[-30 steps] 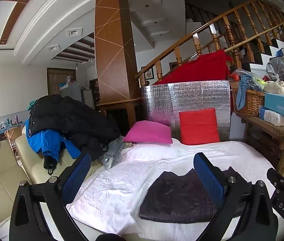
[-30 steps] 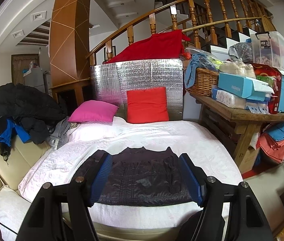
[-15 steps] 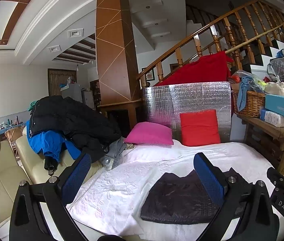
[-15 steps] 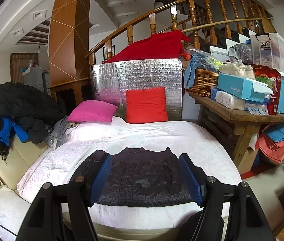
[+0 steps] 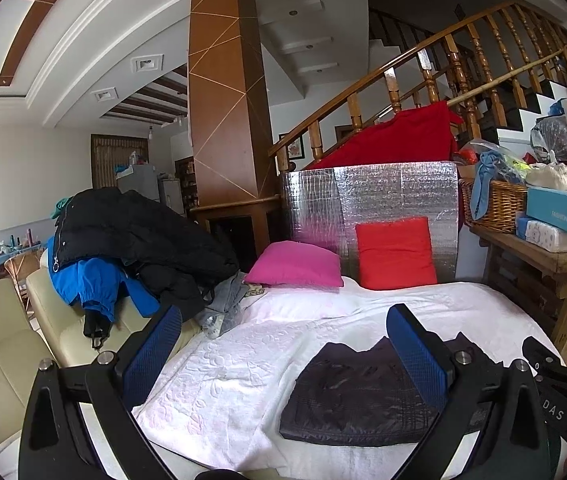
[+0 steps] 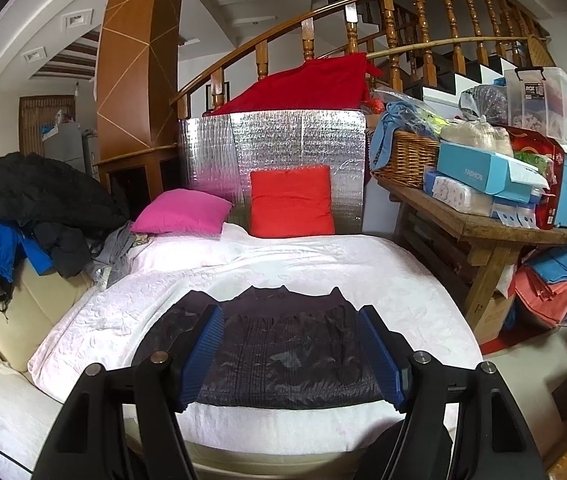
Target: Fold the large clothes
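A dark quilted jacket (image 6: 283, 344) lies folded into a tidy rectangle at the near edge of the white bedspread (image 6: 323, 260), at six o'clock from the red cushion (image 6: 291, 200). The right tool (image 6: 289, 356) hovers above it, jaws wide and empty; the left tool (image 5: 283, 356) hangs wide too, the jacket at its four o'clock. This garment looks finished. Next, I'd guess, comes a fresh one from the coat pile (image 5: 131, 236) at ten o'clock, calling for a reach leftward.
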Action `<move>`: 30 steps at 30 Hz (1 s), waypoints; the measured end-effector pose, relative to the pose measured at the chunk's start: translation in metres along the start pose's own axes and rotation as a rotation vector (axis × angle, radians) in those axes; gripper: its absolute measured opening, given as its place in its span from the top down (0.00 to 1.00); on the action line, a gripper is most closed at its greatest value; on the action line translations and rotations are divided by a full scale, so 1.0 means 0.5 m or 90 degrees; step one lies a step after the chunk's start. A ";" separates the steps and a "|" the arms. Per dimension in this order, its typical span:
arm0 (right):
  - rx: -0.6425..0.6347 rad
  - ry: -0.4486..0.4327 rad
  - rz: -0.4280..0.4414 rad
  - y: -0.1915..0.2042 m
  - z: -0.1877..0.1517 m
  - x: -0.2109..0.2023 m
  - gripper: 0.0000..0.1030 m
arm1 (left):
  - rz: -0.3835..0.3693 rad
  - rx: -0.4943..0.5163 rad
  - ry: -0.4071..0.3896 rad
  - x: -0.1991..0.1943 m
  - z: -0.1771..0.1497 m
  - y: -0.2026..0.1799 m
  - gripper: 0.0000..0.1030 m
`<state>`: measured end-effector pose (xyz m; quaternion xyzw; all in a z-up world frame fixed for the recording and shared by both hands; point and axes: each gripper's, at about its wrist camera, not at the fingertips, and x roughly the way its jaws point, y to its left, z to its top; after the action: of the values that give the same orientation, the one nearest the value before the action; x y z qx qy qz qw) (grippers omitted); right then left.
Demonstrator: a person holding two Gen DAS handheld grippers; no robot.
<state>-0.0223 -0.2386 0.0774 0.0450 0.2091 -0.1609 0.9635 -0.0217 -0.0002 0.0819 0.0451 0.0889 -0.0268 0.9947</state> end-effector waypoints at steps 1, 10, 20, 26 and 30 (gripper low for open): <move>-0.001 0.002 0.000 0.001 -0.001 0.003 0.29 | 0.001 -0.002 0.001 0.001 0.000 0.001 0.01; -0.012 0.009 -0.020 0.002 -0.007 0.012 0.29 | -0.003 -0.009 0.009 0.013 -0.002 0.011 0.01; -0.015 -0.004 -0.053 -0.001 0.001 -0.004 0.29 | -0.032 0.001 0.010 0.021 -0.007 0.006 0.01; -0.027 0.009 -0.049 0.015 0.001 0.019 0.29 | -0.035 0.002 0.021 0.041 -0.011 0.005 0.01; -0.046 0.021 -0.042 0.032 0.004 0.052 0.29 | -0.049 -0.006 0.035 0.067 -0.012 0.004 0.01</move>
<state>0.0058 -0.2315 0.0686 0.0060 0.2324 -0.1845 0.9550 0.0104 0.0006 0.0702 0.0381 0.1181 -0.0631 0.9903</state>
